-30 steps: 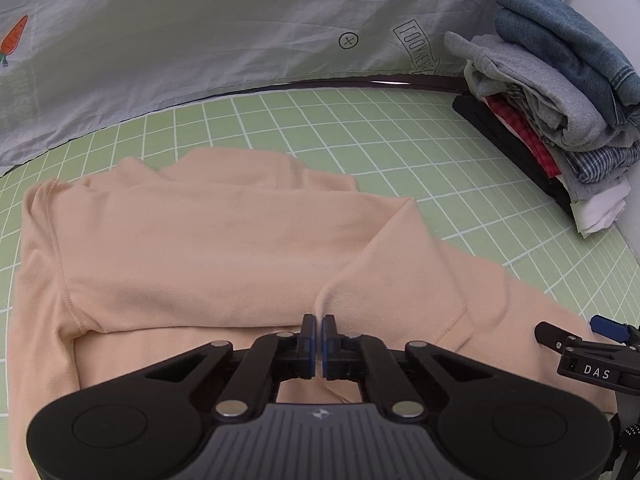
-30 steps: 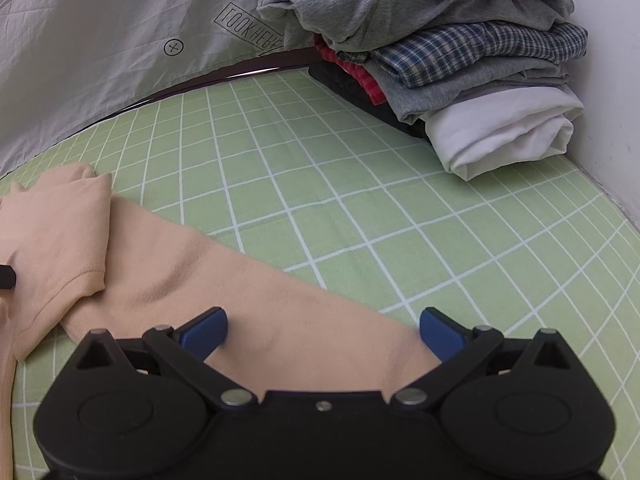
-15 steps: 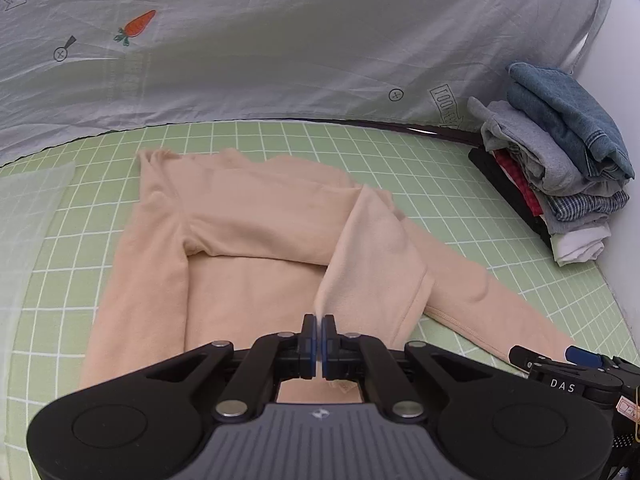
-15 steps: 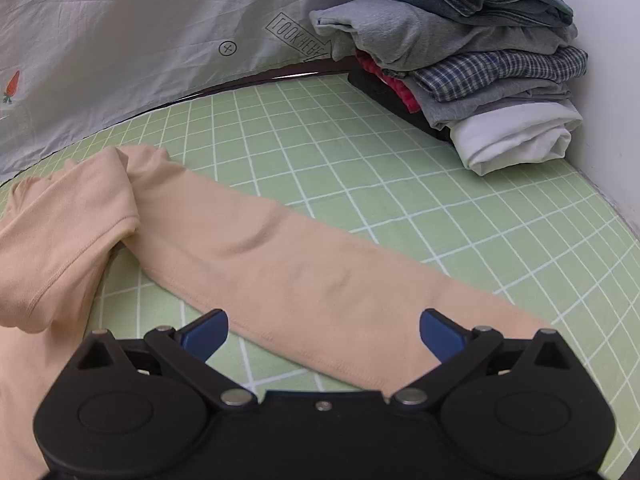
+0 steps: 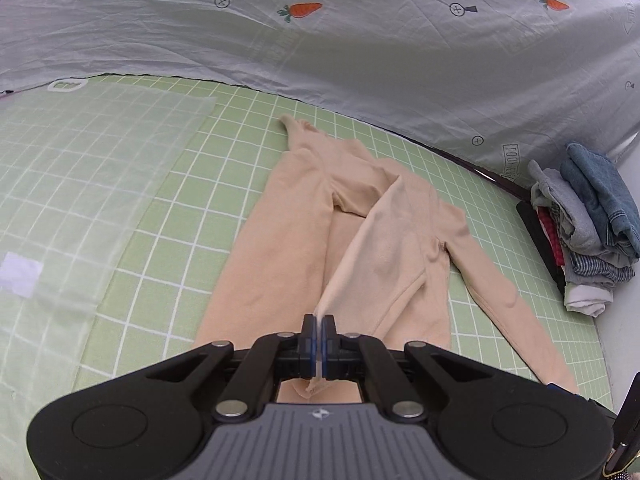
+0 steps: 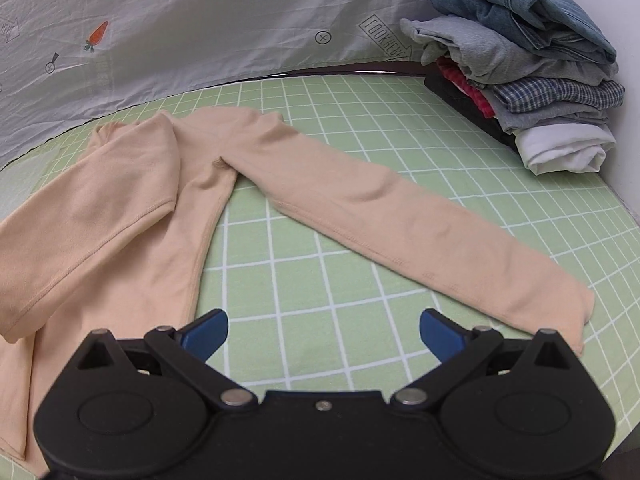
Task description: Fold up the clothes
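A peach long-sleeved top lies on the green grid mat, partly folded over itself. My left gripper is shut on its lifted hem edge, and the cloth runs taut from the jaws up to the body. In the right wrist view the same top lies at the left, and one sleeve stretches flat toward the right. My right gripper is open above bare mat, its blue pads apart with nothing between them. The sleeve's cuff lies just beyond its right finger.
A stack of folded clothes stands at the mat's far right corner, also seen as a pile in the left wrist view. A grey carrot-print sheet hangs behind. A clear plastic sheet covers the mat's left side.
My left gripper has pulled back and risen with the hem still in its grip, so the whole top now shows. The right gripper has drawn back off the sleeve onto bare mat.
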`<control>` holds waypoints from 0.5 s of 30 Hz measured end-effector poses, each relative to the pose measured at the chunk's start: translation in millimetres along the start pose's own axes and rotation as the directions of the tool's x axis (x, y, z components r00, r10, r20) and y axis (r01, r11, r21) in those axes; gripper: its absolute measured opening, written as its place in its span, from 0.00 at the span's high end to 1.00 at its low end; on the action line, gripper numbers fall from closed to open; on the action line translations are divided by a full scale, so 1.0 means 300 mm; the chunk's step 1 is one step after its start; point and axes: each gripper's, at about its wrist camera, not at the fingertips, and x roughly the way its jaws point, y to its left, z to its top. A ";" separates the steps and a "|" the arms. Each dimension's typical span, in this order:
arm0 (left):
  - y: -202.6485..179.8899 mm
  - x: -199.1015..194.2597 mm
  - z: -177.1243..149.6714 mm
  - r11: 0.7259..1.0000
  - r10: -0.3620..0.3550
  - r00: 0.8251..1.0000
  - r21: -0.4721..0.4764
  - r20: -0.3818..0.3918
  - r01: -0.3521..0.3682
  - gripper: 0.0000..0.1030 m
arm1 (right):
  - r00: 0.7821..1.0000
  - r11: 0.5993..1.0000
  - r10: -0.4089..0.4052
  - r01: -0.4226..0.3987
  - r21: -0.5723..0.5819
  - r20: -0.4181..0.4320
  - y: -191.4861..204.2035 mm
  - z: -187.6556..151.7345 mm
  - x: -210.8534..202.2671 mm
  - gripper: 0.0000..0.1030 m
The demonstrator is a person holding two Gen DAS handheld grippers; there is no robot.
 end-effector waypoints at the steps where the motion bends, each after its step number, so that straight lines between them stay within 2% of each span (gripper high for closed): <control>1: 0.030 -0.010 -0.011 1.000 0.005 1.000 -0.021 -0.007 -0.005 0.98 | 1.000 1.000 0.007 -0.007 -0.017 -0.001 0.024 -0.009 -0.007 0.00; 8: 0.211 -0.032 -0.086 0.985 0.018 0.998 -0.171 -0.063 -0.028 0.98 | 0.999 0.995 0.026 -0.028 -0.091 -0.025 0.141 -0.067 -0.042 0.00; 11: 0.251 -0.018 -0.104 0.979 0.034 0.995 -0.198 -0.093 -0.051 0.98 | 0.999 0.993 0.023 -0.028 -0.112 -0.048 0.170 -0.097 -0.050 0.00; 15: 0.270 0.015 -0.131 0.979 0.049 0.988 -0.187 -0.148 -0.077 0.98 | 0.998 0.991 0.012 -0.020 -0.134 -0.059 0.190 -0.127 -0.069 0.00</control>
